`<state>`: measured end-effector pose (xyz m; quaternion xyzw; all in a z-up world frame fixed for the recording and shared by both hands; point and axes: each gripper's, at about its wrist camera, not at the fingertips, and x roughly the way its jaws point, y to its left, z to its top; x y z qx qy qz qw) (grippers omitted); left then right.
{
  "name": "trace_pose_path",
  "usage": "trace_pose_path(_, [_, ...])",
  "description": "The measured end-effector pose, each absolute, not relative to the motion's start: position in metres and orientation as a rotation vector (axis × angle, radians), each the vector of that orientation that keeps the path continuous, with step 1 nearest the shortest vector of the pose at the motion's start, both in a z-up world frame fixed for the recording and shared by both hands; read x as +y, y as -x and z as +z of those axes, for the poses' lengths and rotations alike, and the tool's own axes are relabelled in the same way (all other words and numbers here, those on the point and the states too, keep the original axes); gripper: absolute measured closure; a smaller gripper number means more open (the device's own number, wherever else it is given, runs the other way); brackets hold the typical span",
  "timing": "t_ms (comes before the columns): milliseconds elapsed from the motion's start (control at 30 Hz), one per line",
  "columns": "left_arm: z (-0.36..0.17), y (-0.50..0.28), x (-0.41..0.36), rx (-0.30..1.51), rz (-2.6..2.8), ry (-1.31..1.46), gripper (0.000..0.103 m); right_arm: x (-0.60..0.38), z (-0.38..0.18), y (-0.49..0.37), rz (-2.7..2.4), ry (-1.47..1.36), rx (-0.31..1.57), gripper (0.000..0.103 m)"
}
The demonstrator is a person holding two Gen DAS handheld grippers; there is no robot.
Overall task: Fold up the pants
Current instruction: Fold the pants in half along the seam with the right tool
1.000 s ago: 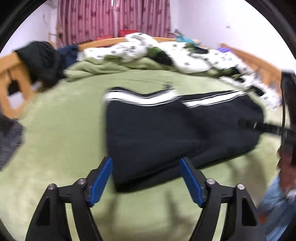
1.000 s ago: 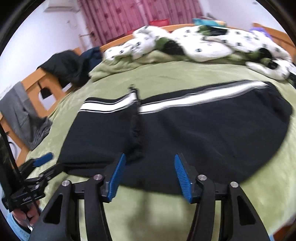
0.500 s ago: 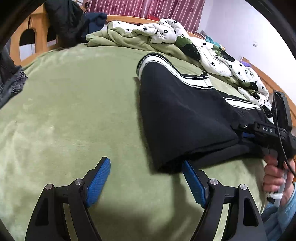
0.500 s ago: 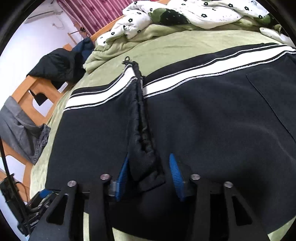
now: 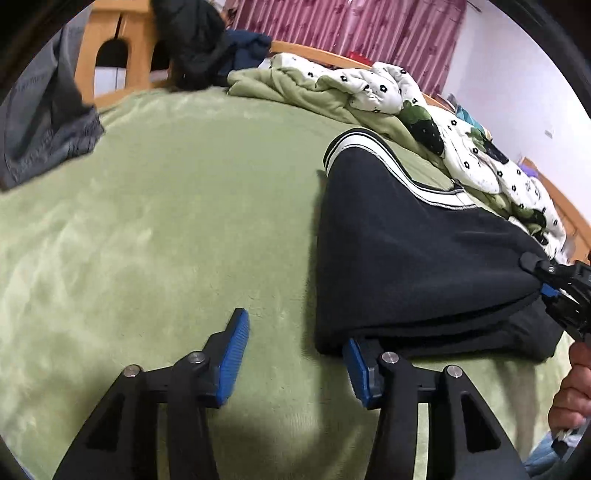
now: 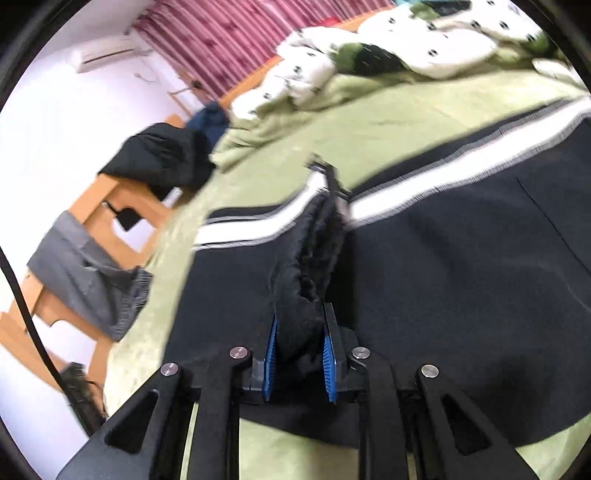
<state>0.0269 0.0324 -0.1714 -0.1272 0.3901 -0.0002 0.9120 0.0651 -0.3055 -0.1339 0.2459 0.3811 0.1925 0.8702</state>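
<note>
On the bed, centre: black fleece pants with a white-striped waistband [image 6: 461, 258] lay flat on the green plush blanket [image 5: 166, 221], already doubled over, stripe along the far edge.
Pants detail: a bunched ridge of black fabric [image 6: 306, 288] stood up from the near edge of the pants.
Right gripper [image 6: 300, 360]: blue pads closing on that ridge, cloth pinched between them and pressed on both sides.
Left gripper [image 5: 291, 356]: jaws apart but closing; only green blanket between them; right-side pad tucked against the pants' near corner [image 5: 332, 343], left-side pad well clear on the blanket.
Person: a hand [image 5: 572, 387] on the right gripper's handle, at the edge of the left wrist view.
Surroundings: white flower-print duvet [image 5: 369, 85] heaped at the far side, dark jacket [image 6: 162, 155] on the wooden bed frame [image 5: 107, 44], grey shorts [image 6: 88, 280] hanging over it, maroon curtain [image 5: 351, 26] behind.
Step, judged: securing two grips on the near edge before the next fold; right looked set, left not yet on cloth.
Next move, judged: left needed to shift toward the corner so fabric sat between its pads, clamp, then both lift and carry the edge over toward the waistband.
</note>
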Motion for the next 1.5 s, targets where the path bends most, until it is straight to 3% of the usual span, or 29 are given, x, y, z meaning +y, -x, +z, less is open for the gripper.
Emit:
trace_pose_path(100, [-0.172,-0.034,0.027,0.813,-0.009,0.259,0.04,-0.306,-0.123,-0.059,0.442,-0.547,0.766,0.084])
trace_pose_path(167, [-0.173,-0.043,0.014,0.83,-0.001,0.184,0.04,-0.31,-0.116,-0.056,0.456,-0.562,0.746,0.085])
trace_pose_path(267, [-0.171,-0.043,0.007,0.831,-0.014,0.145,0.057,-0.327,-0.107,-0.046,0.439,-0.547,0.704,0.085])
trace_pose_path(467, [-0.171,-0.037,0.006,0.861,-0.07,0.148,0.056,-0.356,-0.156,-0.048,0.326,-0.523,0.886,0.085])
trace_pose_path(600, [-0.171,-0.039,0.007,0.872,-0.065,0.142,0.052,-0.359,-0.161,-0.049,0.288,-0.526,0.887,0.074])
trace_pose_path(700, [-0.172,-0.04,0.006,0.865,-0.056,0.139,0.048,-0.357,-0.152,-0.06,0.244,-0.488,0.836,0.054])
trace_pose_path(800, [-0.172,-0.041,0.004,0.862,-0.051,0.125,0.047,-0.35,-0.165,-0.089,0.224,-0.472,0.901,0.053])
trace_pose_path(867, [-0.172,-0.042,0.003,0.861,-0.056,0.112,0.047,-0.34,-0.183,-0.11,0.214,-0.464,0.987,0.061])
trace_pose_path(900, [-0.171,-0.042,0.005,0.857,-0.062,0.111,0.047,-0.337,-0.184,-0.111,0.222,-0.435,0.981,0.083])
trace_pose_path(933, [-0.17,-0.042,0.006,0.85,-0.065,0.115,0.047,-0.329,-0.178,-0.111,0.243,-0.362,0.95,0.088])
trace_pose_path(1067, [-0.169,-0.039,0.015,0.831,-0.092,0.153,0.045,-0.343,-0.14,-0.103,0.309,-0.363,0.822,0.09])
trace_pose_path(1267, [-0.171,-0.036,-0.004,0.833,-0.088,0.057,0.041,-0.341,-0.187,-0.113,0.149,-0.263,0.905,0.089])
trace_pose_path(1500, [-0.158,-0.017,0.004,0.887,-0.189,0.101,0.042,-0.345,-0.152,-0.091,0.113,-0.253,0.839,0.087])
